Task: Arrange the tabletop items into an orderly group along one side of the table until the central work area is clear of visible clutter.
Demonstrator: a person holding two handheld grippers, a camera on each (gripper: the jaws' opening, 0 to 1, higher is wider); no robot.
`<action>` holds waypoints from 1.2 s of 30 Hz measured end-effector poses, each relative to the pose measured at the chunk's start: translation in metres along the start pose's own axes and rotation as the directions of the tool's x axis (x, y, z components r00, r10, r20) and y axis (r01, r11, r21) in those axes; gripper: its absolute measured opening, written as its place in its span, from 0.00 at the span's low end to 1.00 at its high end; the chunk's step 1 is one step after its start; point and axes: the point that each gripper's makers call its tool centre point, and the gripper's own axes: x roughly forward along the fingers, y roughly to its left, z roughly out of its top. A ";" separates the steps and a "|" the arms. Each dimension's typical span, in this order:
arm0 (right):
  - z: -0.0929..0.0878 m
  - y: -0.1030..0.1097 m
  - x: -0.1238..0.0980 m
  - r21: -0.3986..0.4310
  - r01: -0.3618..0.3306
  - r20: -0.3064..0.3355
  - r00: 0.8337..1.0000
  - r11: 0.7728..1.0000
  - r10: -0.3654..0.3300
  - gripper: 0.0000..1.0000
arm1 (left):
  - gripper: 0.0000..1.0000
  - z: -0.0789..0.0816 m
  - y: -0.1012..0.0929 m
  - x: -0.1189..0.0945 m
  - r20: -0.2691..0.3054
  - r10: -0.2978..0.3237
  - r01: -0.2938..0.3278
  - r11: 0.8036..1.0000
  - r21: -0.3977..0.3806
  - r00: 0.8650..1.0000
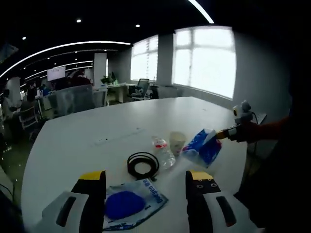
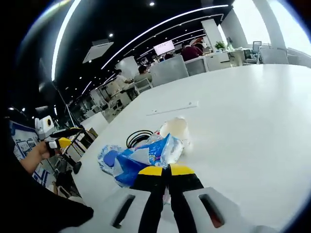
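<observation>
Clearly, the clutter sits in a loose cluster near one edge of the white surface. In the left gripper view, a flat clear packet with a blue mask inside lies between the jaws of the left claw, which stand wide apart with nothing gripped. Just beyond the packet is a coil of black cable. To the right of the coil lies a clear plastic bottle on its side, and just behind it stands a pale paper cup, upright. Beside the cup is a crumpled blue-and-white plastic bag, and the right claw comes in from the right of that view with its yellow tip at the bag's upper edge, a person's hand and red sleeve behind it.

In the right gripper view, the right claw has its yellow-tipped jaws pressed together on the near edge of the blue-and-white plastic bag. Behind the bag the paper cup rises, the black cable lies to its left, and the mask packet lies left of the bag. The left claw shows at the left edge, held by a hand.

Beyond the surface lies an open office with desks, chairs, seated people, ceiling light strips and large bright windows.
</observation>
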 end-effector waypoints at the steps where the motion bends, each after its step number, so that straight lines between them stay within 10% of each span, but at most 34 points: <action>1: -0.002 -0.006 0.001 0.007 0.004 -0.006 1.000 1.000 -0.004 0.00 | 0.65 -0.001 0.002 -0.002 0.000 0.008 -0.008 1.000 -0.005 1.000; 36: -0.041 -0.086 0.006 -0.202 0.185 -0.112 0.971 0.962 -0.211 0.07 | 0.87 -0.019 0.020 -0.018 -0.033 0.092 -0.093 0.996 -0.013 0.995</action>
